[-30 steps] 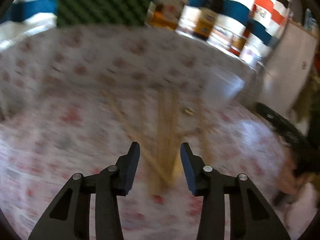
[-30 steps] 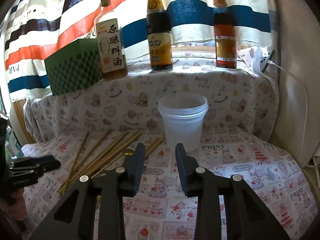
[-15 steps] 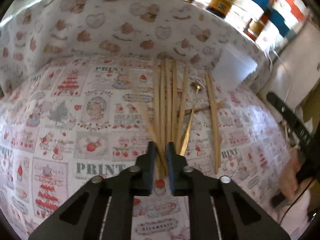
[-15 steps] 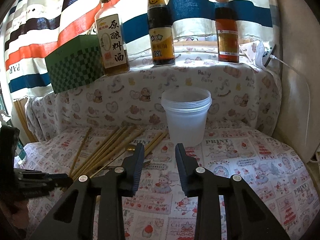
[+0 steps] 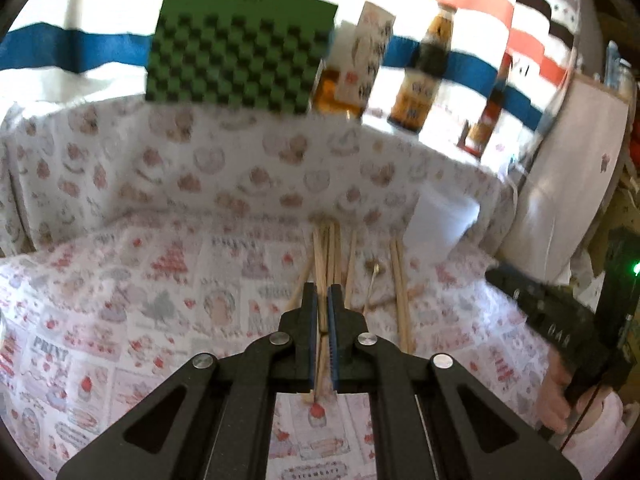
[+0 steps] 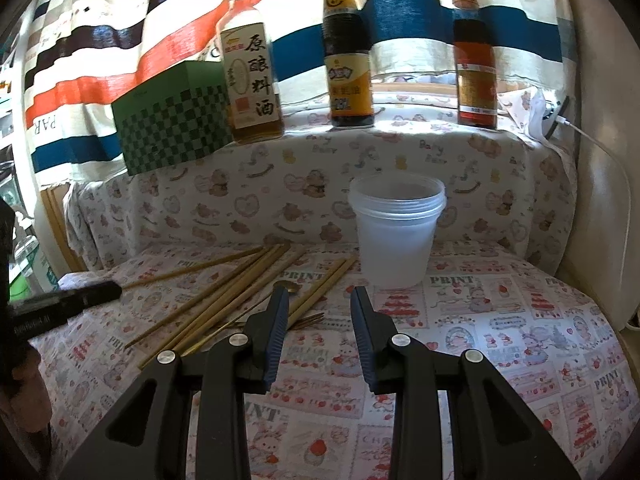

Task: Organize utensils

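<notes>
A single chopstick (image 5: 320, 364) is pinched between the left gripper (image 5: 320, 304) pads, its length running ahead of the fingers toward the tub (image 6: 396, 232). The right gripper (image 6: 318, 300) is held spread, empty. Gripped near one end, the chopstick could be swung or dropped.

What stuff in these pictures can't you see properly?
- Left wrist view: bottle labels unreadable, motion blur.
- Right wrist view: left gripper tips hide the held chopstick end.
- Right wrist view: fork partly behind the right gripper.
- Tub: bottom hidden by its cloudy wall.
</notes>
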Available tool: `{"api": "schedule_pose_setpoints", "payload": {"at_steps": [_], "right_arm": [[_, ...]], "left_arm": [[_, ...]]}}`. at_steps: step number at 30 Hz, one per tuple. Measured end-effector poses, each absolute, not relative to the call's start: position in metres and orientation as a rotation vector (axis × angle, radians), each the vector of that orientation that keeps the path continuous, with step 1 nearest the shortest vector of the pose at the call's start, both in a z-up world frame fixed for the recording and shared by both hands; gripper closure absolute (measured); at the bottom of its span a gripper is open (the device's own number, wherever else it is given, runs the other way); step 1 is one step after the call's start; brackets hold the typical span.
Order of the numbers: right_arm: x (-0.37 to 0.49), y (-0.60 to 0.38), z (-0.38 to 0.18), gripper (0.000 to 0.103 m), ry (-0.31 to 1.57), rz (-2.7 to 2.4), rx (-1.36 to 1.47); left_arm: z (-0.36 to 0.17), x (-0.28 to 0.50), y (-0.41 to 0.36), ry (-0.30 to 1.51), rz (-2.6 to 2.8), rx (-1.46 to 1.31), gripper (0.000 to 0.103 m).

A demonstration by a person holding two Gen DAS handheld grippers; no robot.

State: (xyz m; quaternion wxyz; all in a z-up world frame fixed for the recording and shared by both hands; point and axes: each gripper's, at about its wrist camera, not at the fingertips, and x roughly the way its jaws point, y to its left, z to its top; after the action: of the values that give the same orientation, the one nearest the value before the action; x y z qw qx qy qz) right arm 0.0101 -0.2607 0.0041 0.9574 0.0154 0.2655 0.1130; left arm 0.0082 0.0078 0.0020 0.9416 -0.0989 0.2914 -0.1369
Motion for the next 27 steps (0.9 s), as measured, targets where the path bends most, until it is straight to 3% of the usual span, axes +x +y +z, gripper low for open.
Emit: {"api": "schedule_pose_setpoints", "payload": {"at_steps": [10, 15, 27], "right_arm": [[0.003, -0.238, -0.003, 0.069, 0.564, 0.273, -0.035], [0.006, -0.234, -0.01, 0.069, 0.627, 0.315, -0.019], [0.016, -0.214, -0.039, 0.068, 0.833, 0.453, 0.041]], "left_arm": [[0.034, -0.021, 0.035, 0.37, -0.173, -0.272, 0.099], [0.035, -0.022, 0.048, 0.385, -0.187, -0.339, 0.099], [0.03, -0.028, 0.011, 0.36, -0.183, -0.139, 0.099]]}}
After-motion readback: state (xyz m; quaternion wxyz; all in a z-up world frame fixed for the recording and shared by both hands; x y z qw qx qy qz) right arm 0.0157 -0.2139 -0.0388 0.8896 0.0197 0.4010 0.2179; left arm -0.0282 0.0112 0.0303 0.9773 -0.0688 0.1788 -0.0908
